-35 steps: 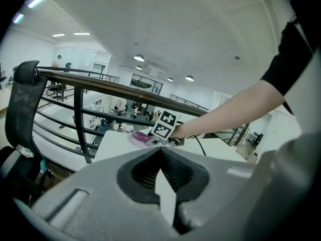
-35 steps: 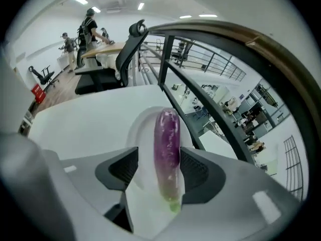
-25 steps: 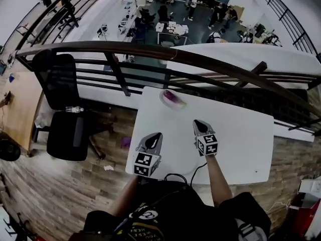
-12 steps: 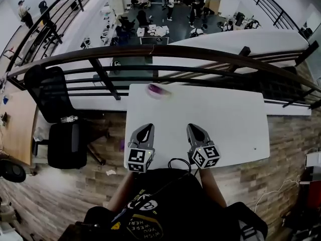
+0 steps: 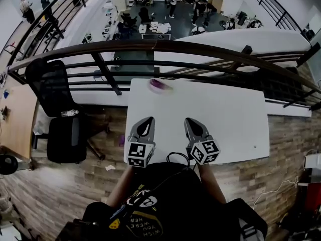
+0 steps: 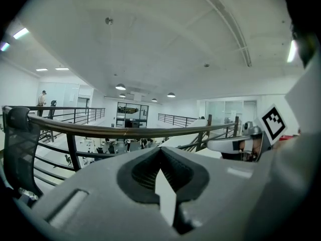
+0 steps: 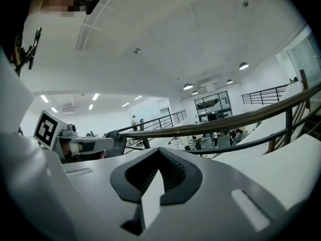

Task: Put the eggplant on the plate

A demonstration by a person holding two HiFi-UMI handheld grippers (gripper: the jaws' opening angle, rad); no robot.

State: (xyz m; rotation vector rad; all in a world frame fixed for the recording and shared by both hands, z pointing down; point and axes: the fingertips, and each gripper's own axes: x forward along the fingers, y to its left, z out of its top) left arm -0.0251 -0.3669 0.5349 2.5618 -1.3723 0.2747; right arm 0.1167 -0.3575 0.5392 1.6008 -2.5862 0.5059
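Observation:
A purple eggplant (image 5: 159, 85) lies on a pale plate (image 5: 153, 88) at the table's far edge, near the railing. My two grippers hover side by side over the near edge of the white table (image 5: 230, 119), far from the plate. The left gripper (image 5: 147, 120) is shut with nothing between its jaws, and its own view shows the tips (image 6: 161, 150) meeting. The right gripper (image 5: 188, 120) is also shut and empty, its tips (image 7: 159, 150) together. Each gripper view points out over the railing, and neither shows the eggplant or the plate.
A dark railing (image 5: 165, 46) runs along the table's far side, with a lower floor beyond it. A black office chair (image 5: 57, 109) stands to the left of the table. A black cable (image 5: 175, 159) loops at the near edge.
Both grippers have drawn back from the middle of the table to its near edge and risen, the right one further. The eggplant stays on the plate.

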